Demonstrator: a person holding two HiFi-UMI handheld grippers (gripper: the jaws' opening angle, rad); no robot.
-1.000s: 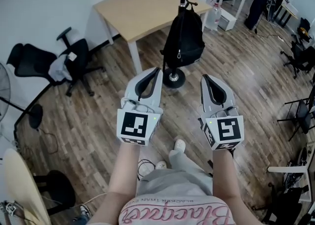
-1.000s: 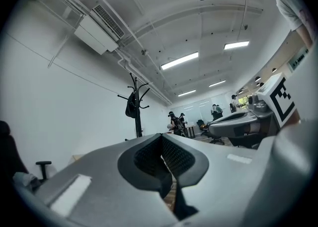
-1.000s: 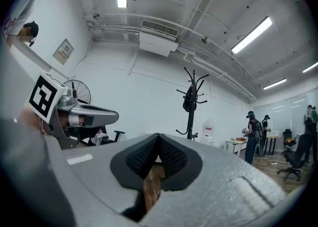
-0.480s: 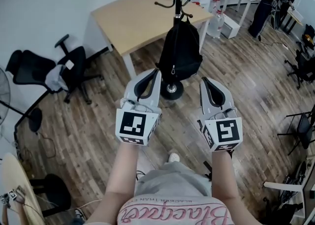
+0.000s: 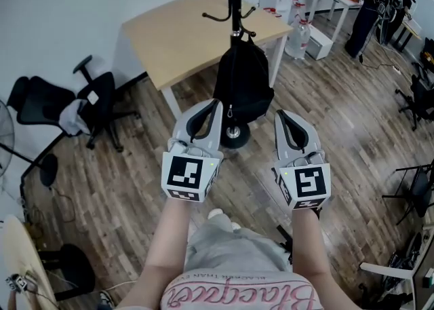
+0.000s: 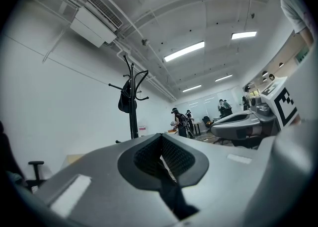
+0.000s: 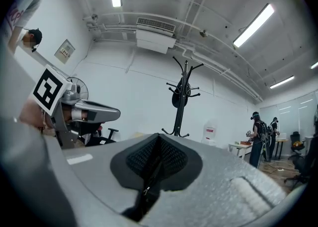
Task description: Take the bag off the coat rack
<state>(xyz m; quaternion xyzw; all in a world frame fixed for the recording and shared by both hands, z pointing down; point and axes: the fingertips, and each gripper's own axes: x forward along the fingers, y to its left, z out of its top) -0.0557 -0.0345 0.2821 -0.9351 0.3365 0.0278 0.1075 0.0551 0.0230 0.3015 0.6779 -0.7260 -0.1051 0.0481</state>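
Note:
A black backpack hangs from a hook of the black coat rack, whose round base stands on the wood floor. My left gripper and right gripper are held side by side just short of the bag, one on each side of it, not touching it. Both are shut with nothing between the jaws. In the left gripper view the rack and the bag rise beyond the shut jaws. The right gripper view shows the rack with the bag ahead.
A light wooden table stands behind the rack. A black office chair is at the left, a fan stand further left. A water bottle and standing people are at the back right; more chairs line the right.
The rack and bag have drawn nearer to both grippers as the person steps forward. Both grippers stay shut and empty.

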